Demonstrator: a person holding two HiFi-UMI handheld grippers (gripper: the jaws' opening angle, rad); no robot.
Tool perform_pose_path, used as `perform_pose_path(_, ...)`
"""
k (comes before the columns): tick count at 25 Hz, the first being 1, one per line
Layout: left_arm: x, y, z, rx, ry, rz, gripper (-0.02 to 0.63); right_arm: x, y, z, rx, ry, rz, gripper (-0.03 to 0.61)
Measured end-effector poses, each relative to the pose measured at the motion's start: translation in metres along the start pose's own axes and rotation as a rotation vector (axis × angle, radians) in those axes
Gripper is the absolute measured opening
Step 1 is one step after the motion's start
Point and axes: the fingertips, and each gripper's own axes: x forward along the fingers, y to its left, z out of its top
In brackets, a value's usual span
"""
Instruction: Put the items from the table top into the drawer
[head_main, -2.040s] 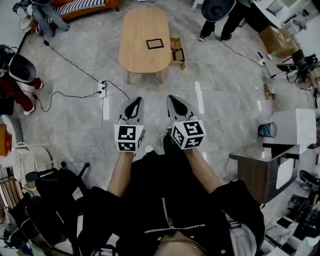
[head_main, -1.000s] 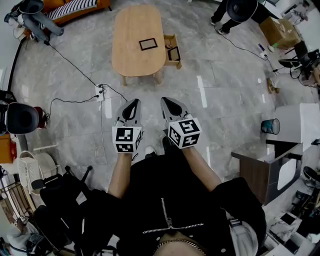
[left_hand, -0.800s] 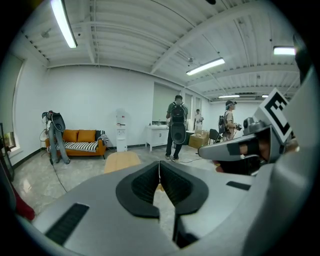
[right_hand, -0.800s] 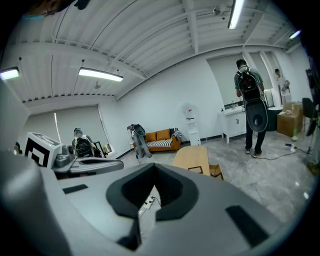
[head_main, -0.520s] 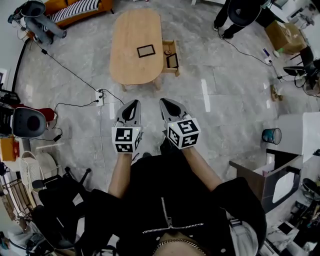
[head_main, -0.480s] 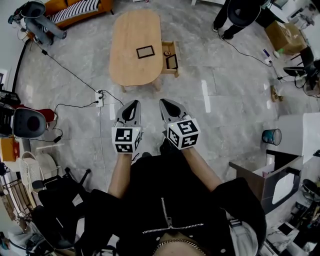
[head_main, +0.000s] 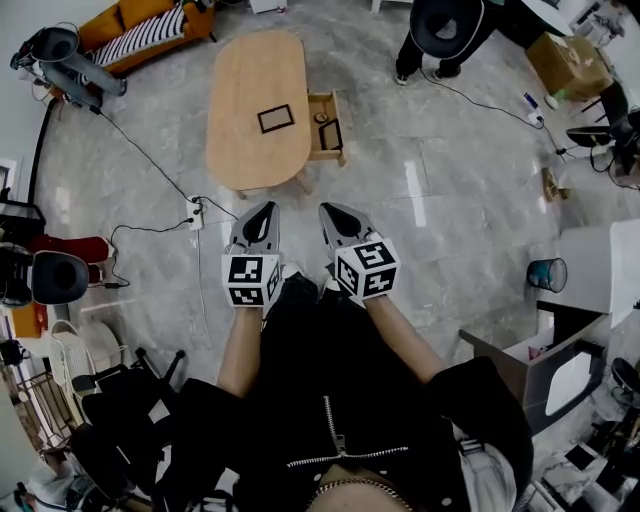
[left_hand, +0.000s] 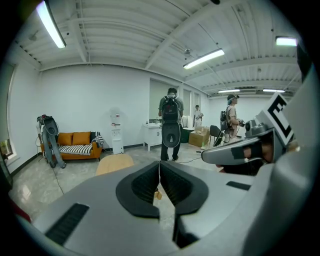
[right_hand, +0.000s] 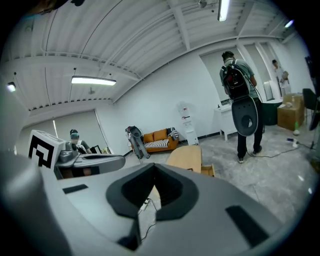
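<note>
An oval wooden table stands on the grey floor some way ahead of me. A black rectangular frame lies flat on its top. At the table's right side a wooden drawer is pulled open, with a dark flat item and a small round thing inside. My left gripper and right gripper are held side by side over the floor, short of the table, both shut and empty. The left gripper points toward the table. Past the right gripper I see the table and drawer.
A power strip with trailing cables lies on the floor left of my path. A person stands beyond the table at the right. An orange sofa is at the far left. A teal bin and a cabinet stand at the right.
The table with its drawer has slid down and to the left in the head view, so it is nearer. Both grippers have moved along together, still shut and side by side.
</note>
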Motion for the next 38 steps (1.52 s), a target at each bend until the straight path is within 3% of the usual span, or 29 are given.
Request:
perform_pose_path(9,0.036,0.012,0.003,-0.018,0.016,-0.002,0.015,0.024,-0.024,0.005,0.007,0.034,-0.002,0.009)
perform_pose_path(15,0.068,0.042,0.012,-0.049,0.0,0.007,0.015,0.062,-0.037,0.017,-0.009,0.062,-0.005,0.009)
perform_pose_path(23,0.116,0.106,0.015,-0.102,0.028,0.011,0.015,0.138,-0.048,0.041,-0.017,0.113,-0.008,0.009)
perform_pose_path(32,0.163,0.21,0.018,-0.138,0.057,0.025,0.015,0.237,-0.042,0.065,-0.021,0.157,-0.016,0.009)
perform_pose_path(38,0.184,0.246,0.02,-0.151,0.072,0.021,0.015,0.278,-0.04,0.071,-0.013,0.184,-0.017,0.009)
